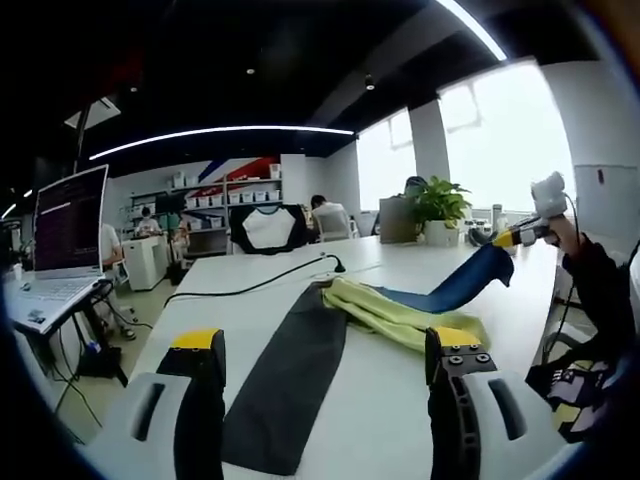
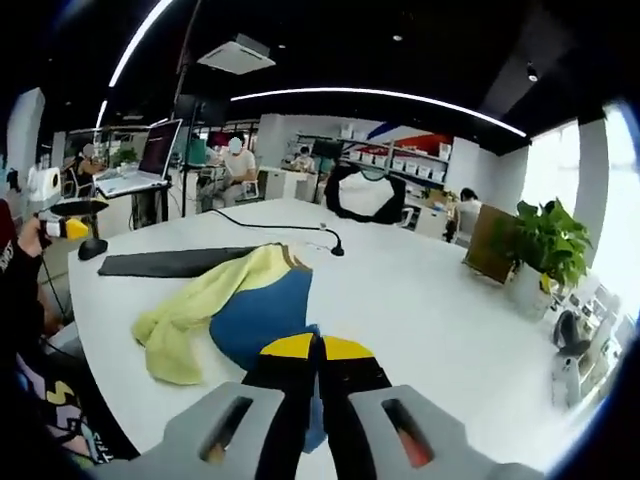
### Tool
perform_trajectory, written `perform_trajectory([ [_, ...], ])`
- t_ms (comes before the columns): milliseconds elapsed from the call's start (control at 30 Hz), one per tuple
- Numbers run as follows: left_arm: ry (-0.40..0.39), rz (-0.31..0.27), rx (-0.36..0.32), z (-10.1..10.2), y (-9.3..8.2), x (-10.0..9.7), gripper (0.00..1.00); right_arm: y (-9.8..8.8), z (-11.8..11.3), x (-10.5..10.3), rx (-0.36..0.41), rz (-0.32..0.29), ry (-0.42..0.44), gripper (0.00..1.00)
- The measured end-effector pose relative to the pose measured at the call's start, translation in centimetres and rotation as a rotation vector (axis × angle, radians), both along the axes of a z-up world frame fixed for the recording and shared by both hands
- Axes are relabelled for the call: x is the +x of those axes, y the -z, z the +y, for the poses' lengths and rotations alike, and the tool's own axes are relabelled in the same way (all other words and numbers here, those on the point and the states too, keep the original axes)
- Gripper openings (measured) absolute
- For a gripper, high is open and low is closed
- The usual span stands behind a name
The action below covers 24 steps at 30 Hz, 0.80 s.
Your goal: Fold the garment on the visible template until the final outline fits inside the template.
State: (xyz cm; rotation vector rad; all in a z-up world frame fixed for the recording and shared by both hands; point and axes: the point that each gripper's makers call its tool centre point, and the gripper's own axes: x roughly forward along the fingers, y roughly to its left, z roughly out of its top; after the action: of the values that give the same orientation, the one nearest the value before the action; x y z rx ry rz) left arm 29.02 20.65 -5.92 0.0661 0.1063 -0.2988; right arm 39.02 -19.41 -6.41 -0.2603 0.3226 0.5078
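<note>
A yellow and blue garment [image 1: 400,318] lies bunched on the white table [image 1: 380,420], beside a long dark template strip [image 1: 285,385]. My right gripper [image 1: 512,240] holds the blue part [image 1: 455,285] lifted off the table at the right. In the right gripper view, my right gripper [image 2: 318,346] is shut on the blue cloth [image 2: 260,315], with the yellow part [image 2: 195,315] crumpled to its left and the template [image 2: 170,262] beyond. My left gripper [image 1: 326,340] is open above the table, nothing between its fingers. It also appears as the left gripper [image 2: 70,228] at the far edge.
A black cable [image 1: 250,286] runs across the table behind the garment. A laptop [image 1: 65,225] stands on a stand at the left. A potted plant [image 1: 440,205] and small items sit near the window. A black and white chair [image 1: 268,228] and people are in the background.
</note>
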Motion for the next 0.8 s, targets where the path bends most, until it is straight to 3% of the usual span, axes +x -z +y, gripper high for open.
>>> perform_trajectory([
  [133,-0.004,0.008,-0.004,0.1,0.3,0.3,0.86,0.0,-1.5,1.3,0.015,0.007,0.028,0.00],
  [367,-0.004,0.032,-0.010,0.2,0.8,0.5,0.87,0.9,-5.4,4.9,-0.079,0.013,0.118,0.00],
  [500,-0.001,0.028,-0.009,0.2,0.6,0.4,0.87,1.5,-7.1,6.5,-0.094,0.017,0.159,0.00],
  [800,-0.009,0.033,-0.010,0.4,0.7,0.3,0.87,2.2,-9.6,8.7,-0.116,0.030,0.223,0.00],
])
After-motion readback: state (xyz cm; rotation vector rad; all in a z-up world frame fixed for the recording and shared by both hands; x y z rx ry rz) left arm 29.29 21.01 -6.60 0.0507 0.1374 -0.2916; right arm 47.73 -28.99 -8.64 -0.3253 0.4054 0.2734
